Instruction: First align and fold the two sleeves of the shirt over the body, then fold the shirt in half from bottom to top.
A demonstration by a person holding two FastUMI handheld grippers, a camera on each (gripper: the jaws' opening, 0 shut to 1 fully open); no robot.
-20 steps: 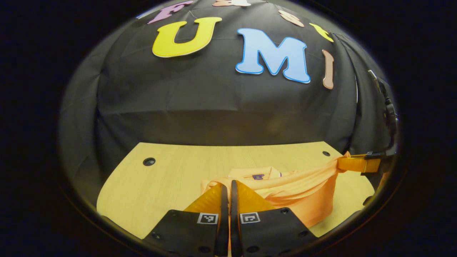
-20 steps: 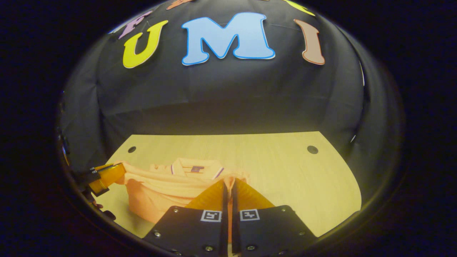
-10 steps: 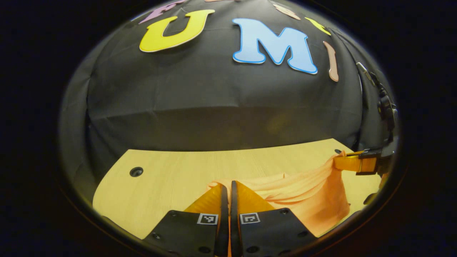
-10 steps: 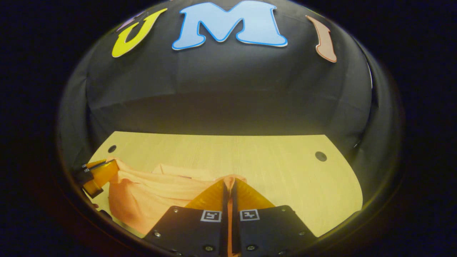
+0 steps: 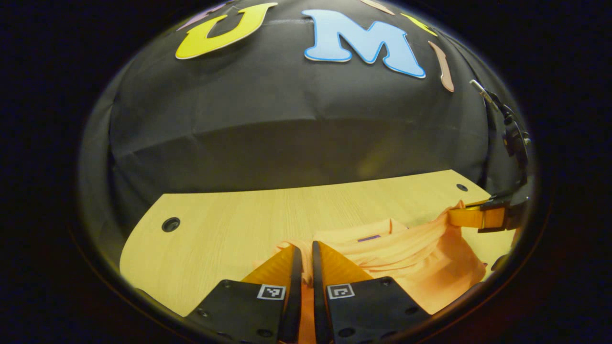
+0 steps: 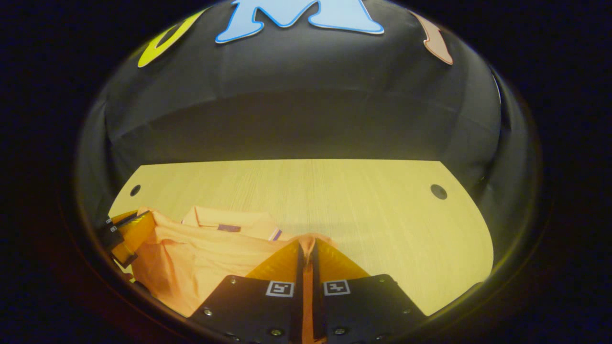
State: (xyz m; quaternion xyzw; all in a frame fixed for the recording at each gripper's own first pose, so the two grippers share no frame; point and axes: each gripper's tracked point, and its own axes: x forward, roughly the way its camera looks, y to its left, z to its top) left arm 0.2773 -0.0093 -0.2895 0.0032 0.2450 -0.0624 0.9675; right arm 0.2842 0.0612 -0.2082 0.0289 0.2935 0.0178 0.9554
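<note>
Shirt [image 5: 411, 248]: one orange polo-style garment, lying on the light wooden table [image 5: 229, 224] toward the person's side, with its lower hem lifted between the two grippers. In the left gripper view the left gripper [image 5: 304, 253] has its jaws pressed together on a corner of orange fabric, and a strip of cloth shows between the fingers. In the right gripper view the right gripper [image 6: 306, 251] is likewise pinching the other corner of the hem, its jaws closed on the cloth. Each view also catches the other gripper farther off, holding its own corner, with the hem sagging in soft folds between them.

As for progress, no sleeve sticks out to either side of the body in either view, so the sleeve folds look to be done already. The step in hand appears to be the bottom-to-top fold: the hem is raised and carried toward the collar [image 6: 229, 224], which is uncovered and lies flat just beyond the lifted edge, a small dark tag [image 6: 229, 228] showing at the neck. What seems to be left is to bring the hem up to the collar line, lay it down evenly, and let go at both corners.

Counted: one shirt, one collar, one tag, two grippers, one table with two round holes [image 6: 438, 191] near its far corners.
</note>
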